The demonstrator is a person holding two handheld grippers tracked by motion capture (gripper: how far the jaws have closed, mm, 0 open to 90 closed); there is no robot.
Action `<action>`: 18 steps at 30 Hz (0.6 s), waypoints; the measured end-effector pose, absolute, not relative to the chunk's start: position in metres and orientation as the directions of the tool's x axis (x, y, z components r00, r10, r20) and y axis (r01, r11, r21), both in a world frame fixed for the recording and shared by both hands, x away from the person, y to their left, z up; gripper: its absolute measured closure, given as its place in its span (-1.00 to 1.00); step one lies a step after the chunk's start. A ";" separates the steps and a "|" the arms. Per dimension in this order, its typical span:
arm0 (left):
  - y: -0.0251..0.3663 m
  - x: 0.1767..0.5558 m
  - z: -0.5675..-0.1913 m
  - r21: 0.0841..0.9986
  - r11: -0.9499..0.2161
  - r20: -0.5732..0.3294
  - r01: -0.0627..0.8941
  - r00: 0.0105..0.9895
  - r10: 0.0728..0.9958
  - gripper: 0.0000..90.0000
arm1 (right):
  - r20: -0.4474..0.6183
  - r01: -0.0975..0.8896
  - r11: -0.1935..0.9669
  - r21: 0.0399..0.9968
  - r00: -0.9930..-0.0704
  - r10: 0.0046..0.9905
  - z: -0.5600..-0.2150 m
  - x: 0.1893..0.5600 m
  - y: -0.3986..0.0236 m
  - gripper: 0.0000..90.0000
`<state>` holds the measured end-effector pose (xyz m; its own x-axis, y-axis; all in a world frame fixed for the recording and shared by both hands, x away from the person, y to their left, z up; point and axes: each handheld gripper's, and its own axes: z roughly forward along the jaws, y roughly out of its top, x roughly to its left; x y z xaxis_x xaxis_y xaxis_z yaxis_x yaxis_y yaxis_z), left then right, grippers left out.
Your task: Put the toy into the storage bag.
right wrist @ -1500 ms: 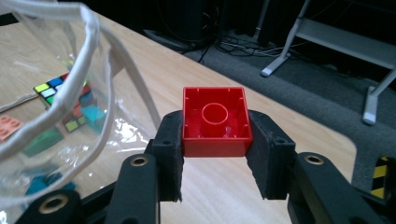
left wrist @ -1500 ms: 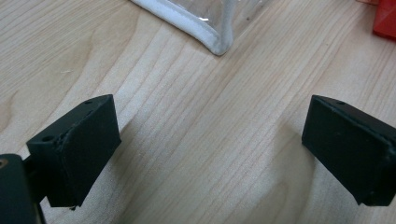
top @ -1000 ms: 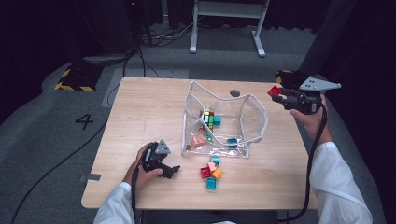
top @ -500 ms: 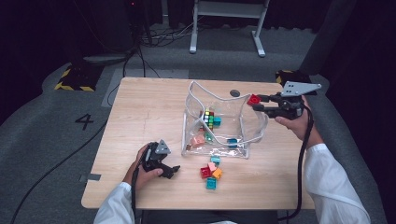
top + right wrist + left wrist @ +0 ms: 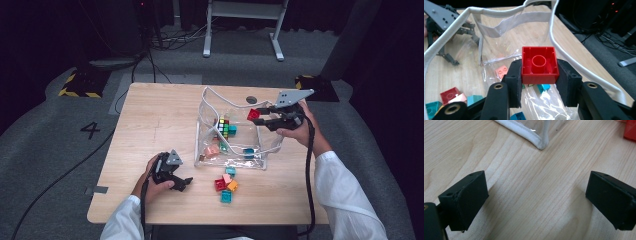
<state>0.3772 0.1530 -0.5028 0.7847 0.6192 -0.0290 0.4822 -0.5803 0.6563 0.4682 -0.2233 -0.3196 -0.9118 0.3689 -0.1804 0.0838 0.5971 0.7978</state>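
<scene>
The clear bag stands mid-bench with its white rim gaping upward, open from above. Loose bricks crowd the bench just before it. The bench's left half lies bare, passable.

1. The table is light wood with thin grain lines. It looks smooth and not shiny.
2. The bag is see-through plastic. It is shiny and crinkly, with bright spots of light on it.
3. The bag's edge is a white cloth band. It looks soft and a bit rough.
4. The red block is hard plastic, smooth and a little glossy.
5. The loose blocks on the table are smooth plastic too.
6. The right gripper has black matt pads that look like rubber or foam.
7. The left gripper has dull black pads with rough edges.
8. The sleeve is white cloth.
</scene>
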 end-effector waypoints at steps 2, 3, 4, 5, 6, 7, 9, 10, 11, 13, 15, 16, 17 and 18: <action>0.153 0.376 -0.502 0.651 -0.578 -0.032 0.493 0.778 0.628 -0.91 | -0.186 0.085 0.620 0.780 -0.915 0.359 -0.320 0.469 -0.219 0.31; 0.153 0.376 -0.502 0.651 -0.579 -0.027 0.490 0.778 0.628 -0.91 | -0.193 0.081 0.631 0.771 -0.916 0.353 -0.321 0.470 -0.217 0.31; 0.153 0.377 -0.503 0.655 -0.580 -0.031 0.485 0.784 0.620 -0.91 | -0.193 0.086 0.645 0.759 -0.917 0.349 -0.322 0.471 -0.214 0.31; 0.153 0.378 -0.503 0.660 -0.582 -0.024 0.475 0.788 0.616 -0.91 | -0.195 0.085 0.653 0.753 -0.918 0.344 -0.322 0.472 -0.212 0.31; 0.153 0.377 -0.503 0.656 -0.581 -0.027 0.481 0.784 0.620 -0.91 | -0.202 0.083 0.668 0.739 -0.920 0.337 -0.323 0.473 -0.210 0.31; 0.153 0.377 -0.503 0.656 -0.579 -0.034 0.484 0.785 0.618 -0.91 | -0.206 0.084 0.681 0.727 -0.920 0.333 -0.324 0.475 -0.209 0.31; 0.153 0.377 -0.502 0.653 -0.579 -0.027 0.487 0.780 0.625 -0.91 | -0.204 0.091 0.691 0.717 -0.921 0.333 -0.325 0.476 -0.207 0.31; 0.153 0.376 -0.502 0.652 -0.578 -0.031 0.491 0.779 0.626 -0.91 | -0.207 0.092 0.706 0.702 -0.923 0.326 -0.327 0.478 -0.205 0.31; 0.153 0.376 -0.502 0.651 -0.578 -0.032 0.492 0.778 0.627 -0.91 | -0.210 0.091 0.715 0.693 -0.924 0.321 -0.327 0.479 -0.205 0.31; 0.153 0.377 -0.503 0.658 -0.581 -0.025 0.479 0.785 0.619 -0.91 | -0.215 0.104 0.740 0.665 -0.922 0.322 -0.331 0.482 -0.203 0.31; 0.153 0.376 -0.502 0.651 -0.578 -0.026 0.491 0.777 0.630 -0.91 | -0.216 0.120 0.758 0.642 -0.919 0.328 -0.334 0.484 -0.202 0.31; 0.153 0.377 -0.503 0.655 -0.579 -0.034 0.486 0.784 0.620 -0.91 | -0.217 0.125 0.765 0.632 -0.919 0.329 -0.335 0.485 -0.201 0.31; 0.153 0.377 -0.503 0.656 -0.580 -0.029 0.482 0.784 0.620 -0.91 | -0.217 0.125 0.776 0.618 -0.922 0.321 -0.337 0.486 -0.201 0.31; 0.153 0.377 -0.503 0.657 -0.581 -0.026 0.481 0.784 0.620 -0.91 | -0.217 0.131 0.789 0.600 -0.923 0.319 -0.340 0.488 -0.201 0.31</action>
